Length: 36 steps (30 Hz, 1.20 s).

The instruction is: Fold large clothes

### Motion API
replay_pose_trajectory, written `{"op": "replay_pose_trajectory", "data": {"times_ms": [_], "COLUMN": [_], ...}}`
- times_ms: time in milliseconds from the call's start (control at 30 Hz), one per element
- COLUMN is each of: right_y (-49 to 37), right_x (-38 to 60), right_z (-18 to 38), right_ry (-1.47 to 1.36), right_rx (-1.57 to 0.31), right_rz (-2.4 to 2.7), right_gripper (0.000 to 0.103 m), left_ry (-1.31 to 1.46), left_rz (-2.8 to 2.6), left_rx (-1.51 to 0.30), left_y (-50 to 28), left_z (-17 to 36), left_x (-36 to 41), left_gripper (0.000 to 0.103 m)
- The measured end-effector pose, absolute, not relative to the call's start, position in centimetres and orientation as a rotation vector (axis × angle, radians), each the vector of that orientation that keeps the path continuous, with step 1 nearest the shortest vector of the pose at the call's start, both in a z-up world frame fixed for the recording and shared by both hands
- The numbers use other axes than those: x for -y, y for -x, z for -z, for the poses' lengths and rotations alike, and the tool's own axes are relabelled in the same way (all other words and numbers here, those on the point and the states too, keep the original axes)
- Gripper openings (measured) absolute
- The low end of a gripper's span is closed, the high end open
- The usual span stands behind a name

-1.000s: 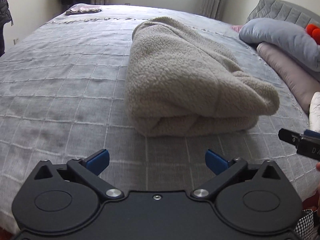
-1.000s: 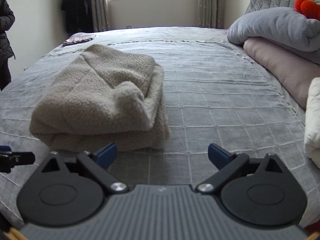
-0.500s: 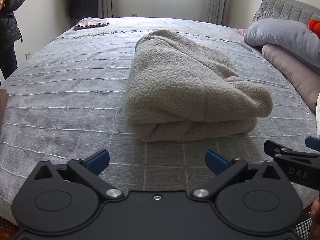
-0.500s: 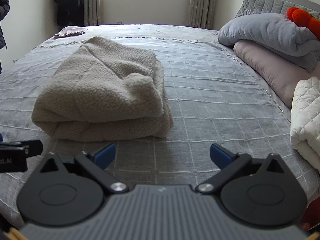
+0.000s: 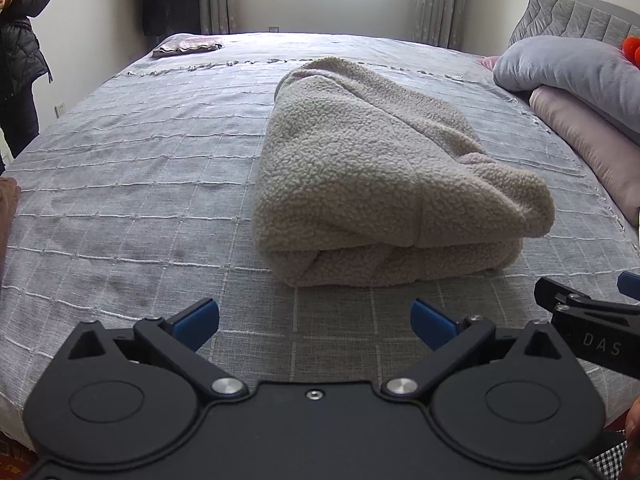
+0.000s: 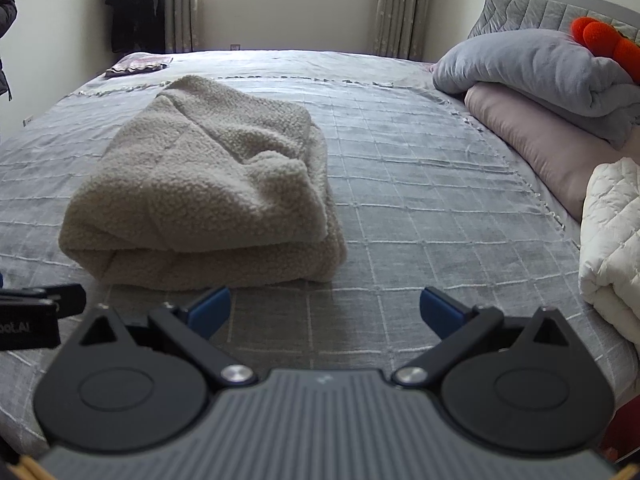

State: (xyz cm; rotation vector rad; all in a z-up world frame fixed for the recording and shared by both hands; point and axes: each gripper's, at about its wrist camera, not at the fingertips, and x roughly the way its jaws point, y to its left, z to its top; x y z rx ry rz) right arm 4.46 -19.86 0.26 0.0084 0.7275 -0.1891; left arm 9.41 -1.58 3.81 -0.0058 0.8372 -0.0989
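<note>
1. Both tongs have pulled back from the bed compared w/ a second ago: the fleece garment (image 5: 384, 184) now looks smaller and lower in both wrist views, and more of the room (window, curtains) is visible.
2. Left tongs (image 5: 315, 317): spread wide, nothing between the blue pads (image 5: 197, 316). They hover above the near edge of the grey bedspread (image 5: 132, 184), not touching the cloth.
3. Right tongs (image 6: 325, 308): also spread, empty, hovering near the bed edge. In the left view the right one shows at the far right side.
4. The garment (image 6: 208, 192) lies on the bedspread approx. in the middle of the bed, folded into a thick bundle w/ layers stacked, the rounded fold edge facing the cameras. Apart from the pillows (image 6: 536, 68) and the white quilt (image 6: 612, 232).
5. Meaning, I judge: the fold of this piece seems finished, since both tools let go and retreat. One top corner is a bit puffy, so perhaps a small press would make it neater, but it is not necessary.
6. Next prob. a new garment, or end of task.
</note>
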Motion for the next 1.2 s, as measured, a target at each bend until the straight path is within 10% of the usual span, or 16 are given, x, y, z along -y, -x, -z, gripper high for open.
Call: {"op": "replay_pose_trajectory", "data": {"times_ms": [1200], "right_y": [-4.45], "right_x": [19.34], "right_z": [-0.66], "right_ry": [-0.023], "right_rx": [-0.711], "right_rz": [0.165], "right_gripper": [0.103], "left_ry": [0.001], "left_rz": [0.073], "left_rx": [-0.836], "left_y": [-9.57], "left_z": [-3.85], "left_x": [1.64], "left_gripper": [0.103]}}
